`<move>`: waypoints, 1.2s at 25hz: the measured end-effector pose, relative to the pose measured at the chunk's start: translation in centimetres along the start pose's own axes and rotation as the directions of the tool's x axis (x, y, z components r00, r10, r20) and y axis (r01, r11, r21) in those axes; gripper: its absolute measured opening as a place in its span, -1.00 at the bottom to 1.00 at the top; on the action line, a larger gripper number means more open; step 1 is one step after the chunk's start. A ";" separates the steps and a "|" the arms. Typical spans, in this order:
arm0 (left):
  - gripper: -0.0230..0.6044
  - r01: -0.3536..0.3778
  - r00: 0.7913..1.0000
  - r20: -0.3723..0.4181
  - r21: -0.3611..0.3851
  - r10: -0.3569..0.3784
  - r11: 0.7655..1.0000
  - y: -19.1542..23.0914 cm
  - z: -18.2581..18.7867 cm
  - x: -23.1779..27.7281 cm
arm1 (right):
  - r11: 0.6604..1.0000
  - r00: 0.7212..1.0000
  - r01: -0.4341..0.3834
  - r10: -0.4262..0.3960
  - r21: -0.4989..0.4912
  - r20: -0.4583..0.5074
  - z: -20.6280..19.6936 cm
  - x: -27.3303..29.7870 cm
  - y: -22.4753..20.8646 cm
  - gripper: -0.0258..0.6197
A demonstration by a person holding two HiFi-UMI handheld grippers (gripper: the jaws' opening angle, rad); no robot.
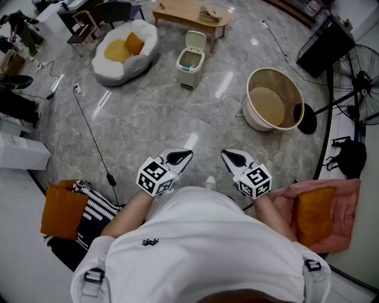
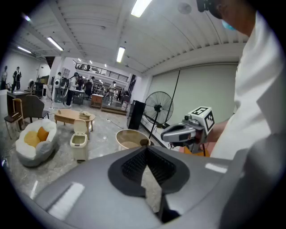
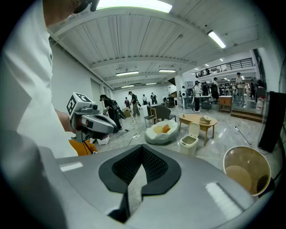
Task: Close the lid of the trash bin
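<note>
A small cream trash bin (image 1: pixel 190 61) stands on the marble floor well ahead of me, its lid upright and open. It also shows far off as the bin (image 2: pixel 79 144) in the left gripper view and the bin (image 3: pixel 189 142) in the right gripper view. My left gripper (image 1: pixel 185 155) and right gripper (image 1: pixel 228 155) are held side by side near my body, far from the bin. Both have their jaws together and hold nothing. Each gripper view shows its own shut tips, left (image 2: pixel 145 150) and right (image 3: pixel 143 147), plus the other gripper beside it.
A white beanbag (image 1: pixel 125 50) with yellow cushions lies left of the bin, a wooden table (image 1: pixel 190 15) behind it. A round tub chair (image 1: pixel 273 99) and a standing fan (image 1: pixel 361 77) are at right. A cable (image 1: pixel 89 127) crosses the floor. Cushions (image 1: pixel 62 210) lie near my feet.
</note>
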State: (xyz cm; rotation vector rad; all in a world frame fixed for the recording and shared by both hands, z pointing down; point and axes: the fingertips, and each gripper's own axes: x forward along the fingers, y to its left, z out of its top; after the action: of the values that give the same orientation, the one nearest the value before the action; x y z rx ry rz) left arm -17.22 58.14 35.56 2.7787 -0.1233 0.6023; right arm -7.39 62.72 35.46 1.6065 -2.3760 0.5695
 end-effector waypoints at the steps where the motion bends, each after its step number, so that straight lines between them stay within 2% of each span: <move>1: -0.75 0.008 1.000 0.015 0.008 -0.008 1.000 -0.8 0.9 1.6 | 1.000 1.000 0.001 -0.001 -0.009 -0.002 0.0 -0.8 -1.4 -0.92; 4: -0.75 0.017 0.999 0.050 0.032 -0.019 0.999 -2.4 3.4 5.8 | 1.000 1.000 0.003 -0.002 -0.031 0.005 0.4 -2.5 -5.5 -0.92; 7: -0.75 -0.005 0.998 0.064 0.037 0.003 0.999 -2.5 5.1 8.5 | 0.999 1.000 -0.006 0.007 -0.044 0.024 1.0 -3.1 -8.7 -0.92; 11: -0.75 -0.031 0.998 0.060 0.010 0.030 0.999 -2.0 6.6 10.5 | 1.000 1.000 -0.006 0.007 -0.026 0.026 1.3 -3.2 -12.2 -0.92; 15: -0.75 -0.024 0.999 0.040 0.007 0.024 1.000 0.0 7.5 12.2 | 0.999 1.000 0.005 -0.004 -0.033 0.011 1.3 -1.8 -15.1 -0.92; 18: -0.75 0.000 1.000 0.030 0.023 -0.001 1.000 2.6 8.1 13.7 | 1.000 1.000 0.004 -0.004 -0.021 0.010 1.9 0.4 -17.2 -0.91; 22: -0.75 0.013 0.998 0.060 0.019 -0.014 1.000 8.1 9.8 14.7 | 0.999 0.999 0.037 -0.037 0.004 0.004 3.9 4.4 -20.1 -0.91; 25: -0.75 0.027 0.997 0.077 0.000 -0.027 1.000 13.1 11.8 15.0 | 0.998 0.998 0.059 -0.059 0.006 -0.009 6.4 8.0 -22.4 -0.87; 30: -0.75 0.055 0.994 0.090 0.030 -0.058 0.998 20.6 15.0 15.2 | 0.995 0.995 0.096 -0.096 -0.023 -0.030 10.6 14.8 -26.7 -0.83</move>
State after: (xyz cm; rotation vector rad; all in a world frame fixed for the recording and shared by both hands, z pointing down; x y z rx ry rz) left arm -0.53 33.68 34.37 2.8261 -0.0560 0.4677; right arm 12.05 37.00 36.83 1.6794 -2.2607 0.5441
